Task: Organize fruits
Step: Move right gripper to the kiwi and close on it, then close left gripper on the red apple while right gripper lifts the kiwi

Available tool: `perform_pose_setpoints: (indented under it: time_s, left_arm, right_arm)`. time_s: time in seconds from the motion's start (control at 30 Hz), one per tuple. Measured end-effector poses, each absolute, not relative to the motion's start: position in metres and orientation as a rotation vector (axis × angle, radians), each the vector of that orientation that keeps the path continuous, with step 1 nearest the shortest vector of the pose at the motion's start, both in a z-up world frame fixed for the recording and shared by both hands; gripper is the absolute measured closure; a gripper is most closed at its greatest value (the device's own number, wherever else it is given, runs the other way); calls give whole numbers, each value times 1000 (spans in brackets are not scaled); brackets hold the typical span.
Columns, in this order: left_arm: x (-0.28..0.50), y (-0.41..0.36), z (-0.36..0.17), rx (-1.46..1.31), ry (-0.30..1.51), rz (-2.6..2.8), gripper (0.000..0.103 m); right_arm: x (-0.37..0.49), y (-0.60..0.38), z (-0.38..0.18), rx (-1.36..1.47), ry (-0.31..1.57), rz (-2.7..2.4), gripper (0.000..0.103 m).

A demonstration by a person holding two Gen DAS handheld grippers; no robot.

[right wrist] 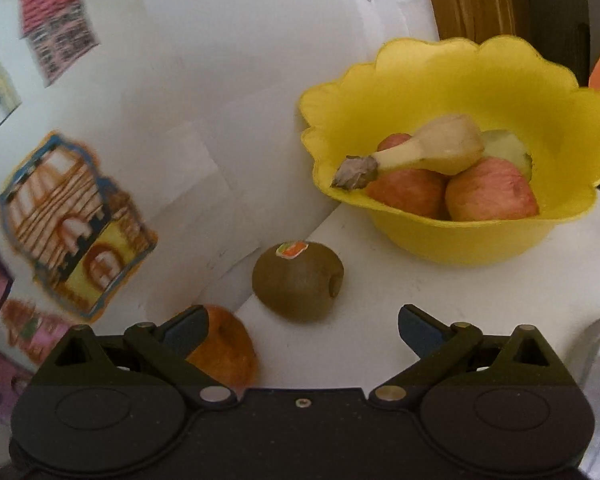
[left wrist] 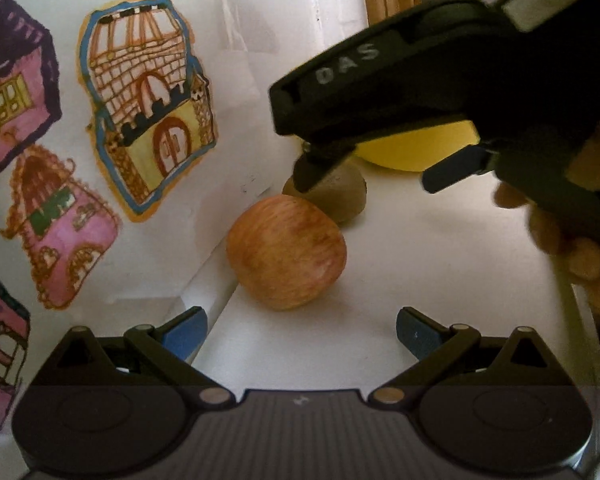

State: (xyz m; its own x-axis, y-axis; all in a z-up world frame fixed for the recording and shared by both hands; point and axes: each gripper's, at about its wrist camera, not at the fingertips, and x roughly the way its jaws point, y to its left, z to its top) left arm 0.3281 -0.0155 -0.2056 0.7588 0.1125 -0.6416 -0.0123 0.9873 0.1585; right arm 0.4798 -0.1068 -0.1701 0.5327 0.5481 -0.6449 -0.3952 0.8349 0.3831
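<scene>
The apple (left wrist: 286, 252) lies on the white worktop (left wrist: 440, 272), just ahead of the left gripper (left wrist: 302, 330) and a little left of the midline between its fingers, which stand wide apart and hold nothing. The kiwi (right wrist: 298, 282), with a small sticker (right wrist: 291, 249) on top, sits just beyond the apple; in the left wrist view the two look to be touching or nearly so. The kiwi lies ahead of the right gripper (right wrist: 302, 330), whose fingers are also spread wide and empty, with the apple partly hidden behind its left finger (right wrist: 186, 328). In the left wrist view the right gripper hangs over the kiwi, one fingertip close above it. Farther ahead and to the right of the right fingers stands the yellow scalloped bowl (right wrist: 452, 240), holding two reddish apples (right wrist: 492, 192), a banana (right wrist: 432, 148) lying across them, and a pale fruit behind. To the left of both sets of fingers rises a white wall (right wrist: 220, 80) with house stickers (left wrist: 152, 104).
</scene>
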Motion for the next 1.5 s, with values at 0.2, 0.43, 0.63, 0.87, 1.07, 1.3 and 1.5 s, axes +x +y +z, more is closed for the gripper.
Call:
perform_pose_setpoints:
  time_s: [0.2,0.43,0.63,0.87,1.07,1.3,1.5]
  left_arm:
    - [338,-19,-208,200,696,38,1]
    - [347,-25,-211,230,677,34,1]
    - [357,-26,-219,253,653,33,1]
    - [368,-36,-219,284,629,31,2]
    - [369,-44,-220,305,614,32,2]
    - [372,-53,-219,328,595,28,2]
    - [371,-54,-219,334,586,61,8]
  right_arm:
    - [497,-98,-175,246,861,547,9]
    - [508,-86,-179,243,859,557,12]
    - [519,-81,-184,237,870,547,16]
    - [518,-74,-190,179,893,555,29]
    - [514,-81,-190,184,894,594,38]
    - [501,-106,-189,172,915,578,39]
    - [484,-134,-190,174,939,553,39]
